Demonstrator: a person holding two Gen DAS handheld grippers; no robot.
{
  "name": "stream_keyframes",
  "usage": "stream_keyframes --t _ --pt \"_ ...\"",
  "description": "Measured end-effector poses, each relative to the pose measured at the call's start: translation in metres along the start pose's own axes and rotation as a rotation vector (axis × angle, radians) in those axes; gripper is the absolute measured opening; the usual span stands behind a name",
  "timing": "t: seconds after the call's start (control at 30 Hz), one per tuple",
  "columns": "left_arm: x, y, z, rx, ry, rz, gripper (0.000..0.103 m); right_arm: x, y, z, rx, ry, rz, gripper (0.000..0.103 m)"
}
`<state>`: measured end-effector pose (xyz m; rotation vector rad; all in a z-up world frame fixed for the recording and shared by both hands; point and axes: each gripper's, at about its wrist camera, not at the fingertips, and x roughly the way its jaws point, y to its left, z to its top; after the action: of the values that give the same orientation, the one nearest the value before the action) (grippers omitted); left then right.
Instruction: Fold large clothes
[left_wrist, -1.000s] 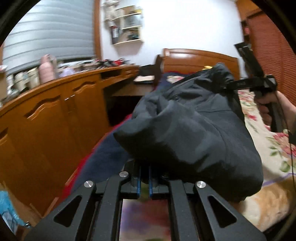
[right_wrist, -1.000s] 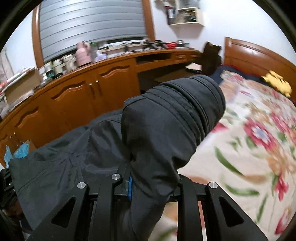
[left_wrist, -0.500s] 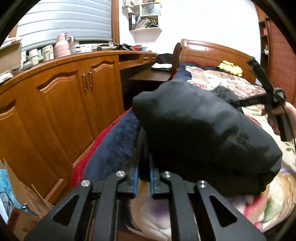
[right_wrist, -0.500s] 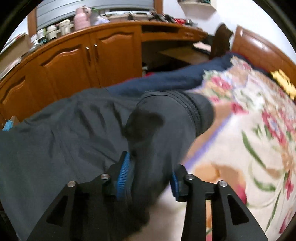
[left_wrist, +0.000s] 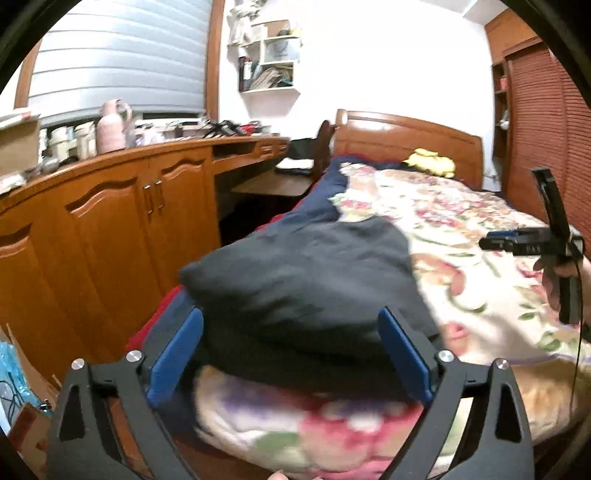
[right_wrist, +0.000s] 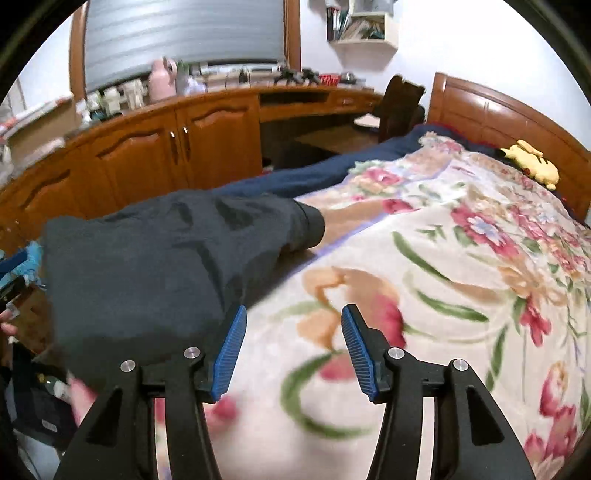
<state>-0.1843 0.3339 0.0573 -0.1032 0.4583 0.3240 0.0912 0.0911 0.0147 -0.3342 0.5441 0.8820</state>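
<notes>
Jaws on my left gripper (left_wrist: 290, 356) have just been opening and now stand wide apart, the blue pads (left_wrist: 177, 356) flanking the near edge of the dark garment (left_wrist: 306, 280) without pressing on it; the cloth lies loose between them, released. My right gripper (right_wrist: 291, 352) has likewise been spreading its jaws, now roughly half open, with only the floral blanket (right_wrist: 443, 258) showing between its ribbed blue pads (right_wrist: 231, 356). The garment's edge sits just beside the left-hand pad; I cannot tell whether it touches. From the left wrist view I see the right gripper (left_wrist: 491, 242) off to the right, well apart from the garment, gripped by a hand (left_wrist: 554, 273).

The garment lies in a folded heap on the bed's near corner, on the blanket, its cuffed end (right_wrist: 310, 225) pointing toward the headboard (right_wrist: 491, 114). A navy cover (right_wrist: 314, 177) runs along the bed's far side. Wooden cabinets (left_wrist: 110, 229) stand beyond, and a yellow plush toy (right_wrist: 533, 164) rests near the headboard.
</notes>
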Motion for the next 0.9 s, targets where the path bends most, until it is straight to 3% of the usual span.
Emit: stream_keyframes --t 0.2,0.47,0.9 --pt "-0.012 -0.063 0.017 0.030 -0.024 -0.106 0.103 -0.050 -0.008 -0.043 0.042 -0.078 -0.009 0.073" --pt "-0.010 -0.172 0.021 0.116 -0.014 -0.257 0.103 -0.103 -0.021 -0.091 0.128 -0.129 -0.095 0.074" --pt "-0.003 -0.299 0.011 0.178 0.024 -0.388 0.103 -0.158 -0.049 -0.147 0.227 -0.168 -0.248 0.074"
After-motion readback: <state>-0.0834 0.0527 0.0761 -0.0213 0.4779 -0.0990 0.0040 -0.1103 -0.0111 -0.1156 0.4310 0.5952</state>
